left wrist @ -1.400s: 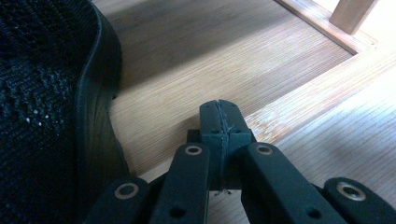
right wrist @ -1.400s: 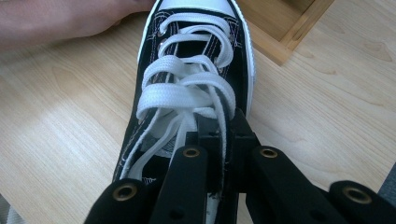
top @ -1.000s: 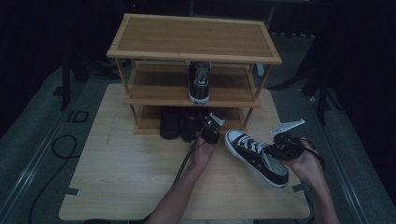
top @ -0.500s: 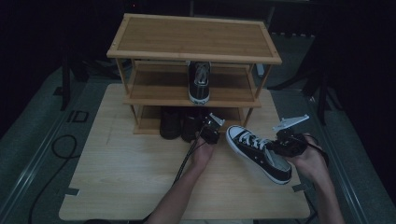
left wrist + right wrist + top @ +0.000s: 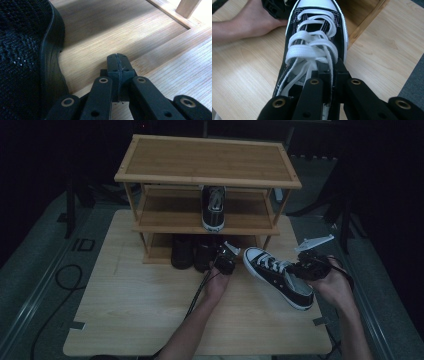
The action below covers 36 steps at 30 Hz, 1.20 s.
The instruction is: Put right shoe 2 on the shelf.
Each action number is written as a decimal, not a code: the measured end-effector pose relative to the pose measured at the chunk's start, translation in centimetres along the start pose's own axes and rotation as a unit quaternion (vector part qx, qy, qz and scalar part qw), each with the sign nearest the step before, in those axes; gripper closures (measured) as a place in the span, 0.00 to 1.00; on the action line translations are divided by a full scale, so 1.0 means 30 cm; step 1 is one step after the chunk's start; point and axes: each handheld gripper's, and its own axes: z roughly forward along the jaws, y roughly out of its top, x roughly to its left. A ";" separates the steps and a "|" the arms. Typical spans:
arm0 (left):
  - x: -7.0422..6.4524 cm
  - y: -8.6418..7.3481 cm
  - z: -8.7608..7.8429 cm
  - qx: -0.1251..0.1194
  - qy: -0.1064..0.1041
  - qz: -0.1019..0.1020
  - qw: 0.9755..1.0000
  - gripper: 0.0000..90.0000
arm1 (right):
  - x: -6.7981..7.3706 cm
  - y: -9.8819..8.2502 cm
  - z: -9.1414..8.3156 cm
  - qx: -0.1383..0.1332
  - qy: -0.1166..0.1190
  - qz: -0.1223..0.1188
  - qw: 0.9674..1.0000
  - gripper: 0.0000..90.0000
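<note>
My right gripper [image 5: 329, 75] clamps the sneaker [image 5: 278, 276] by its soft tongue at six o'clock; light, floppy canvas.

A black canvas sneaker [image 5: 280, 276] at four o'clock has a white rubber toe cap, white laces and a white sole edge. A pale wooden three-tier rack [image 5: 210, 162] at twelve o'clock shows honey-brown grain. The black mesh shoe [image 5: 22, 55] has a woven, speckled texture.
</note>
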 end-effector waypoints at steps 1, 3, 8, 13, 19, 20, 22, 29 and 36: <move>-0.001 0.000 0.001 -0.002 0.000 -0.003 1.000 1.00 | -0.001 0.004 -0.002 -0.001 0.000 0.001 1.000 0.98; 0.001 0.000 0.000 0.001 0.000 0.001 1.000 1.00 | -0.003 0.012 -0.008 -0.003 0.000 -0.002 1.000 0.98; -0.001 0.000 0.001 -0.002 0.000 -0.003 1.000 1.00 | -0.007 0.034 -0.021 -0.007 -0.001 -0.003 1.000 0.98; 0.000 0.000 0.001 0.000 -0.001 -0.001 1.000 1.00 | -0.012 0.051 -0.036 -0.013 0.000 -0.005 1.000 0.98; 0.000 0.001 0.001 -0.003 0.000 -0.002 1.000 1.00 | -0.018 0.067 -0.054 -0.020 0.001 -0.008 1.000 0.98; -0.001 0.000 0.001 -0.002 0.000 -0.003 1.000 1.00 | -0.018 0.069 -0.057 -0.020 0.000 -0.008 1.000 0.98; -0.001 0.000 0.001 -0.002 0.000 -0.002 1.000 1.00 | -0.019 0.074 -0.062 -0.022 0.000 -0.008 1.000 0.98; 0.000 0.001 0.001 -0.002 -0.002 -0.002 1.000 1.00 | -0.012 0.096 -0.089 -0.027 0.003 -0.015 1.000 0.98; 0.003 0.001 -0.002 0.007 -0.002 0.006 1.000 1.00 | -0.002 0.122 -0.119 -0.034 0.005 -0.018 0.999 0.98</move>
